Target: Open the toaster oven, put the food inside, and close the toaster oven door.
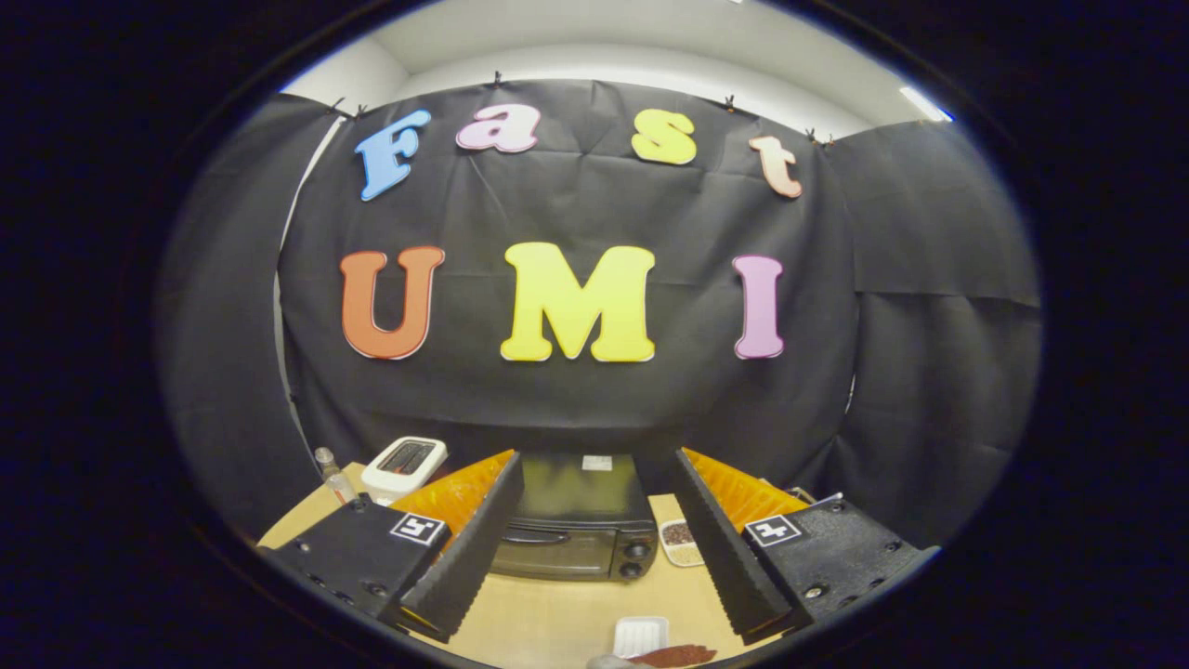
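A black toaster oven (576, 530) stands on the wooden table (557, 613), its door shut, with a handle across the front and knobs at its right side. It lies beyond my fingers, framed in the gap between them. My gripper (594, 474) is open and held well above the table, with nothing between its fingers (464, 548). A small white tray (640, 636) rests on the table near me, and a brownish piece of food (678, 656) lies just to its right.
A white pop-up toaster (404, 466) sits left of the oven, with a clear bottle (334, 476) further left. A small dish of dark bits (680, 541) stands right of the oven. Black cloth walls close the booth behind.
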Available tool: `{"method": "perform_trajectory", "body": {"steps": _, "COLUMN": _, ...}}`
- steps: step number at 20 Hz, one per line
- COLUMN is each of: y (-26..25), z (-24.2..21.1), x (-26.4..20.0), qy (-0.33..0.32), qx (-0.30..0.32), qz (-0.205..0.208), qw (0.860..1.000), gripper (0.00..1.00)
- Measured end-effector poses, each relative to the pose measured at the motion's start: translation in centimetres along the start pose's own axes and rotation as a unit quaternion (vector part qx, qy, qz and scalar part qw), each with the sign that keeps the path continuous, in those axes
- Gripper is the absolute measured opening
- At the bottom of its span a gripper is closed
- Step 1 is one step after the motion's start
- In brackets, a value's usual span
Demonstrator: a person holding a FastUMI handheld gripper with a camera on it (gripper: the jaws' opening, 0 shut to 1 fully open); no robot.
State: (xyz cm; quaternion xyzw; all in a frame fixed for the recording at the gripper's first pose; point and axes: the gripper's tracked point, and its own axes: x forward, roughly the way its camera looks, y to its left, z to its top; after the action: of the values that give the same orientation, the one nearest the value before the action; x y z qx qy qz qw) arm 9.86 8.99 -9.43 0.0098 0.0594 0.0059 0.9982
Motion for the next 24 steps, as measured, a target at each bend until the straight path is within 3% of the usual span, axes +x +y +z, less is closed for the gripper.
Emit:
{"method": "perform_trajectory", "body": {"steps": 6, "y": 4.8, "z": -7.1, "x": 7.5, "qy": 0.047, "qx": 0.026, "qz": -0.002, "qw": 0.999, "gripper": 1.0}}
{"method": "perform_trajectory", "body": {"steps": 11, "y": 6.9, "z": -12.6, "x": 12.3, "qy": 0.088, "qx": 0.006, "qz": -0.014, "qw": 0.996, "gripper": 1.0}}
{"method": "perform_trajectory", "body": {"steps": 24, "y": 7.0, "z": -15.4, "x": 11.3, "qy": 0.102, "qx": 0.0, "qz": -0.024, "qw": 0.994, "gripper": 1.0}}
